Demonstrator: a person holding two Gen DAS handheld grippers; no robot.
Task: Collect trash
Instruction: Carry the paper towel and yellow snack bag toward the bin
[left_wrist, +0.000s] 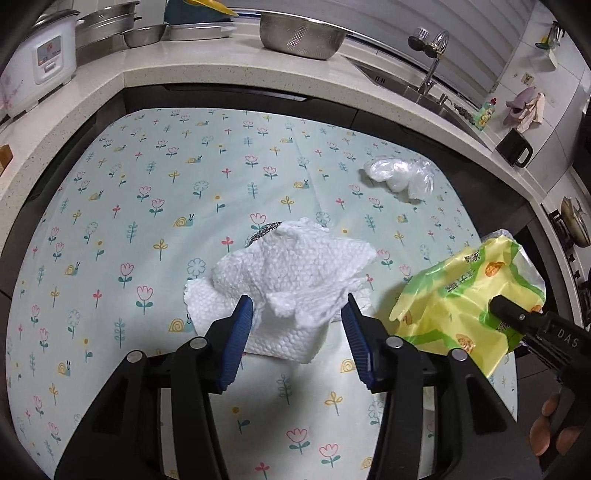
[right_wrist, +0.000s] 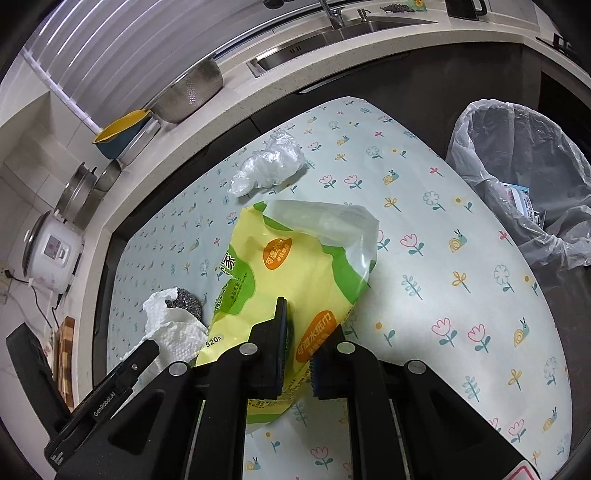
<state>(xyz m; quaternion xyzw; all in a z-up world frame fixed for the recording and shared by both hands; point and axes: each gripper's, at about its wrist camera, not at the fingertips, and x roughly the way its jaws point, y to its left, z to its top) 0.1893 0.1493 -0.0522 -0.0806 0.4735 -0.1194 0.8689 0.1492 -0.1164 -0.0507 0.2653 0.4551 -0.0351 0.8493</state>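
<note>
**Both grippers loaded with trash above the table**

We begin at the left gripper (left_wrist: 297, 325), lower centre of the left wrist view. Its blue-padded jaws stand partly apart with a crumpled white paper towel (left_wrist: 291, 273) bunched between them; the pads touch the towel's sides, so we read this as a grip on the towel. The towel spreads upward from the fingertips toward the frame centre. A metal scouring ball (right_wrist: 184, 301) lies just behind it, largely covered.

The right gripper (right_wrist: 299, 350), lower centre of the right wrist view, is clamped nearly closed on a yellow-and-green plastic package (right_wrist: 291, 258). The package fans upward from the jaws to mid-frame, its torn mouth facing the top.

Outward from the grippers, a crumpled clear plastic bag (left_wrist: 400, 175) lies on the floral tablecloth (left_wrist: 147, 206), in the upper right of the left wrist view, well apart from both grippers.

A bin lined with a clear bag (right_wrist: 524, 177) stands at the right edge of the right wrist view, beside the table.

A steel colander (left_wrist: 301, 33) and a rice cooker (left_wrist: 37, 62) sit on the counter at the top.
</note>
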